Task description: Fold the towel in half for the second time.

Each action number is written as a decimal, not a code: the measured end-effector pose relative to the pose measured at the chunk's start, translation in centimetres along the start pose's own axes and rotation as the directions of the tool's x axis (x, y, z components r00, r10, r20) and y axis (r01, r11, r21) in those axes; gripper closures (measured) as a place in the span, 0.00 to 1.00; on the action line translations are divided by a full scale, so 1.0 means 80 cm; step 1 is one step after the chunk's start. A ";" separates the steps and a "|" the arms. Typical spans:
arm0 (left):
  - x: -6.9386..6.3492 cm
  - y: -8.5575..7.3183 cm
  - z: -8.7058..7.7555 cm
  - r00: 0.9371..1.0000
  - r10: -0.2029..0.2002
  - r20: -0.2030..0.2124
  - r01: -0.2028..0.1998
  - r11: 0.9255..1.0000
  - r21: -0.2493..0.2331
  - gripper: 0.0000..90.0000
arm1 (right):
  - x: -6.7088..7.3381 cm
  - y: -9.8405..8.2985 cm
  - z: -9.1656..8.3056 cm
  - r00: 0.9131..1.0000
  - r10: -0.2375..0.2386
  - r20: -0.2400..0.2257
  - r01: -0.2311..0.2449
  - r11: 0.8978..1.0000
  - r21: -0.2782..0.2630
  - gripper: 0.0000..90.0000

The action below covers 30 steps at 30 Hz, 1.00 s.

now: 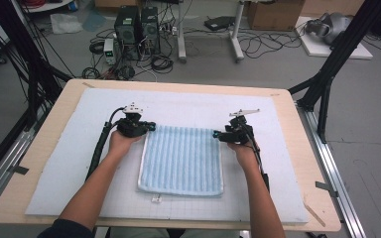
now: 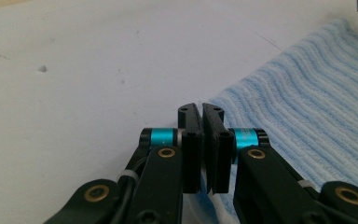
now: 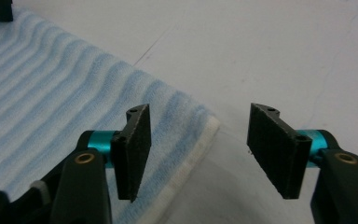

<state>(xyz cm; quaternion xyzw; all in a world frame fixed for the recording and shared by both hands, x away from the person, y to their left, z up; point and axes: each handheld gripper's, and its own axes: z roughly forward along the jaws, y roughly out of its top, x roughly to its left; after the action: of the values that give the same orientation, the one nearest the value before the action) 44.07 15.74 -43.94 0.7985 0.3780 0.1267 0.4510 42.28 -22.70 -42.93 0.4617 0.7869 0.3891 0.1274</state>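
Blue towel [image 1: 182,159] is laid flat on the white-padded counter [image 1: 59,163]. Its far left corner is clamped by the left tongs [image 2: 202,140]; right tongs [image 3: 198,149] are held apart, straddling the far right corner.

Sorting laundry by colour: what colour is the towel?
Light blue, ribbed, with a white edge: towel, right gripper view.

even bright light, faint shadows, near parts slightly blurred.
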 end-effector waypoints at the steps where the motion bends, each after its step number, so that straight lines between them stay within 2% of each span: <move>1: 0.000 0.000 0.000 1.000 -0.001 0.001 0.001 1.000 0.001 0.95 | 0.000 0.000 0.003 1.000 0.000 0.000 0.000 1.000 -0.005 0.50; 4: 0.000 -0.001 0.000 1.000 -0.007 0.002 0.007 1.000 0.001 0.95 | 0.000 0.000 0.011 1.000 -0.003 0.013 0.002 1.000 0.011 0.54; 7: 0.000 -0.001 0.001 1.000 -0.008 0.004 0.008 1.000 0.002 0.95 | -0.002 -0.003 0.017 1.000 0.012 -0.001 -0.012 1.000 0.023 0.59; 8: 0.000 -0.001 0.001 1.000 -0.007 0.004 0.007 1.000 0.006 0.95 | -0.002 -0.003 0.019 1.000 0.004 -0.001 -0.004 1.000 0.029 0.61; 10: 0.001 -0.001 0.000 1.000 -0.009 0.009 0.009 1.000 0.006 0.95 | 0.001 -0.003 0.022 1.000 -0.020 0.005 0.020 0.999 0.039 0.68; 11: 0.001 -0.001 0.000 1.000 -0.015 0.009 0.015 1.000 0.004 0.95 | 0.004 -0.003 0.023 0.999 -0.039 0.021 0.038 0.998 0.044 0.75; 13: 0.002 -0.001 -0.001 1.000 -0.013 0.010 0.013 1.000 0.003 0.95 | 0.007 -0.001 0.023 0.998 -0.060 0.011 0.059 0.997 0.052 0.88; 15: 0.002 0.000 -0.002 1.000 -0.015 0.008 0.015 1.000 -0.003 0.95 | 0.011 0.002 0.023 0.997 -0.070 0.027 0.069 0.996 0.061 0.94; 17: 0.002 0.001 -0.003 1.000 -0.028 0.005 0.028 0.999 -0.031 0.95 | 0.013 0.005 0.023 0.995 -0.084 0.044 0.081 0.995 0.065 0.96; 19: 0.005 0.006 -0.006 1.000 -0.024 -0.012 0.023 0.998 -0.061 0.96 | 0.013 0.009 0.023 0.996 -0.077 0.055 0.074 0.996 0.054 0.96; 21: 0.006 0.010 -0.011 0.999 0.002 -0.035 -0.006 0.995 -0.100 0.96 | 0.011 0.013 0.020 0.996 -0.066 0.060 0.065 0.998 0.007 0.96; 24: 0.009 0.012 -0.015 0.999 0.007 -0.046 -0.014 0.988 -0.151 0.95 | 0.008 0.022 0.016 0.997 -0.037 0.066 0.040 0.998 -0.048 0.96; 26: 0.012 0.012 -0.017 0.999 0.000 -0.051 -0.009 0.985 -0.170 0.95 | 0.010 0.029 0.015 0.997 -0.026 0.075 0.032 0.997 -0.074 0.96; 27: 0.014 0.012 -0.018 0.999 -0.003 -0.051 -0.006 0.984 -0.178 0.95 | 0.010 0.032 0.015 0.996 -0.039 0.082 0.046 0.995 -0.085 0.96; 30: 0.015 0.012 -0.020 0.999 0.012 -0.052 -0.022 0.981 -0.194 0.95 | 0.016 0.036 0.016 0.995 -0.048 0.089 0.056 0.995 -0.087 0.96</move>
<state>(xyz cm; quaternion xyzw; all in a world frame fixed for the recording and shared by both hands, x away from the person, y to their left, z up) 44.47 17.30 -42.39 0.7503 0.3684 0.1872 0.5160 44.16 -20.23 -41.49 0.4512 0.7743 0.3998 0.1922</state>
